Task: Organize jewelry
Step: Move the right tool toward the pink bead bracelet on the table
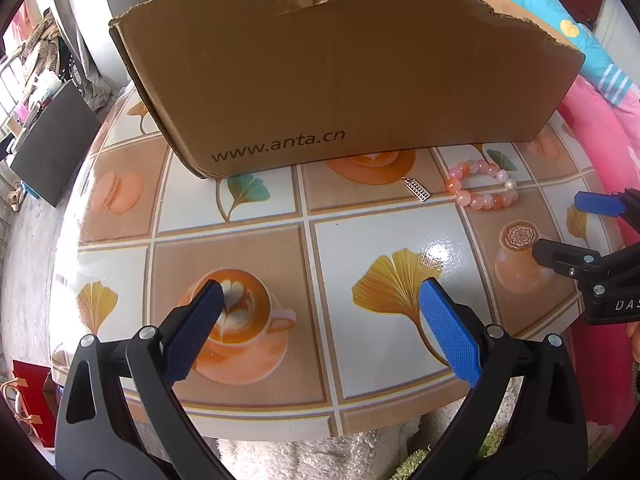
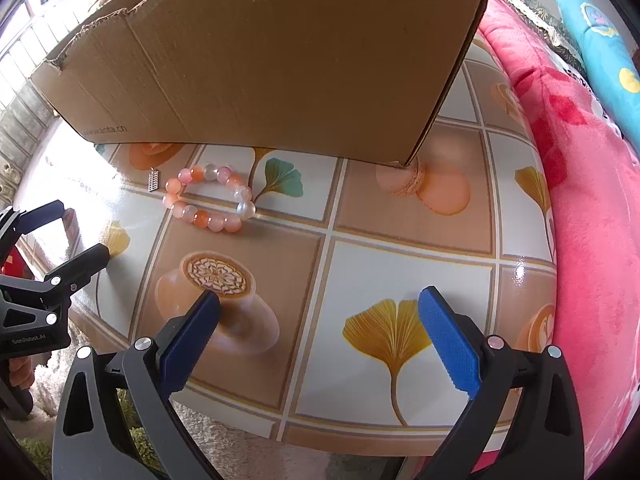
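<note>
Both jaws wide apart, empty: left hand-held gripper [image 1: 320, 292], right hand-held gripper [image 2: 319, 298]. Bead bracelet [image 2: 209, 199] and abacus charm [image 2: 153, 180] lie on desk [image 2: 400, 264] beside cardboard box [image 2: 280, 68].

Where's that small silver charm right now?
The silver charm lies on the table just in front of the cardboard box, immediately left of the pink bead bracelet; in the right wrist view it is left of centre.

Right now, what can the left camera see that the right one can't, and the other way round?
Only the left: a dark cabinet and a red bag on the floor.
Only the right: window bars and the box's right corner resting on a printed macaron.
Both: the cardboard box, bead bracelet, small silver charm, patterned table, pink blanket, and each other's open jaws.
</note>
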Demonstrator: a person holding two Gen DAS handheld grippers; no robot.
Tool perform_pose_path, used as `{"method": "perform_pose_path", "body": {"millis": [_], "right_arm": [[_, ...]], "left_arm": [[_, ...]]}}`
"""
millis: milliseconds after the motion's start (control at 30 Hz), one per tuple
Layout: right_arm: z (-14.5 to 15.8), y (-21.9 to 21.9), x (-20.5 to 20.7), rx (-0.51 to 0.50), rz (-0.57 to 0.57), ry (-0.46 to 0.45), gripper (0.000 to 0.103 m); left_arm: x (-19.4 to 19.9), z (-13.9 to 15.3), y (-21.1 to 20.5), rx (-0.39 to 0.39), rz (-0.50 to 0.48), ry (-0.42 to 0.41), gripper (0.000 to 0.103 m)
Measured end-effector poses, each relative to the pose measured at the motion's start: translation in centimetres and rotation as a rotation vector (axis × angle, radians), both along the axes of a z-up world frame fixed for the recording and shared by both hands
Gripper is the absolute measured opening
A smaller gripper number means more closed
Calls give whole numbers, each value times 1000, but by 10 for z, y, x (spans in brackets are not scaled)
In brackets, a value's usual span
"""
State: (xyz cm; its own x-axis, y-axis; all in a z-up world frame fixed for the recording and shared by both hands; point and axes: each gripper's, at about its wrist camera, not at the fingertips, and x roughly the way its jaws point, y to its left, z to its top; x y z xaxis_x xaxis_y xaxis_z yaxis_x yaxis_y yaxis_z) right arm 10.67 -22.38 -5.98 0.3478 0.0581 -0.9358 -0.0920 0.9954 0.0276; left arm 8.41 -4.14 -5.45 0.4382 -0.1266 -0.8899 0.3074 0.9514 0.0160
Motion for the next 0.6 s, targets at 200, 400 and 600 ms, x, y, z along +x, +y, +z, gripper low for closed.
{"method": "perform_pose_path", "body": {"millis": [200, 400, 600], "right_arm": [[1, 1, 3, 2, 4, 0, 97], [1, 1, -3, 1, 9, -19, 97], [0, -1, -4, -5, 15, -15, 97]], "left_arm": [[0, 0, 1, 0, 0, 0, 95], [1, 0, 1, 0, -1, 0, 95], [0, 0, 1, 0, -2, 0, 95]]}}
